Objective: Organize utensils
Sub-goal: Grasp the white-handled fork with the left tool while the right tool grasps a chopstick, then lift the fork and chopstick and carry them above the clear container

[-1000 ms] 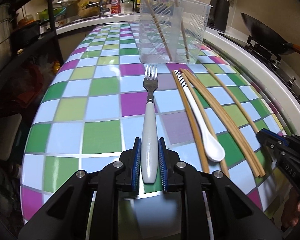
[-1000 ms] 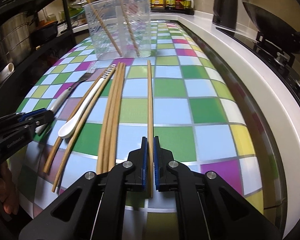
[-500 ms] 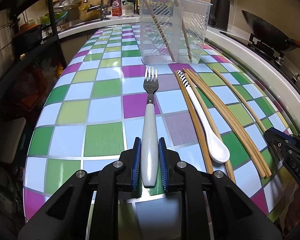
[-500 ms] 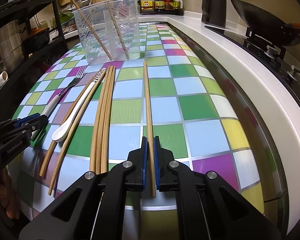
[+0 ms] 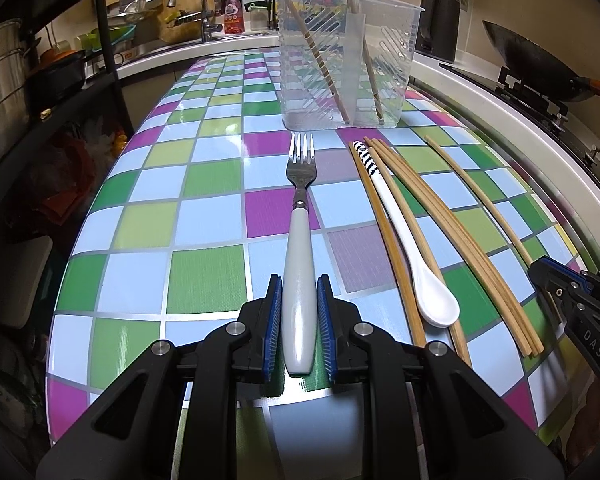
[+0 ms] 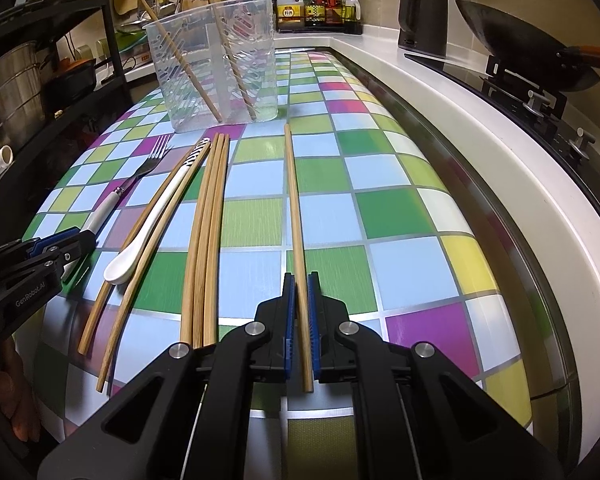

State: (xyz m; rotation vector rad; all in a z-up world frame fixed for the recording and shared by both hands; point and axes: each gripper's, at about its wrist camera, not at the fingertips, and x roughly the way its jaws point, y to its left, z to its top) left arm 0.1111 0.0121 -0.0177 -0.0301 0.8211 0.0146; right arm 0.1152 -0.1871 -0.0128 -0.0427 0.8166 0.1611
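A fork (image 5: 298,240) with a white handle lies pointing away on the checkered table, and my left gripper (image 5: 298,284) is shut on its handle. My right gripper (image 6: 301,280) is shut on the near end of a single wooden chopstick (image 6: 294,200). Between the two lie a white spoon (image 5: 411,248) with a striped handle and several loose chopsticks (image 5: 459,240). A clear plastic container (image 5: 347,60) stands beyond them with two chopsticks leaning inside. The left gripper (image 6: 80,244) shows at the left edge of the right wrist view.
The table's (image 5: 204,280) right side borders a white counter with a hob, a wok (image 5: 539,64) and a dark kettle (image 5: 437,24). A dark shelf rack (image 5: 40,80) with pots stands off the left edge. A sink and bottles sit at the back.
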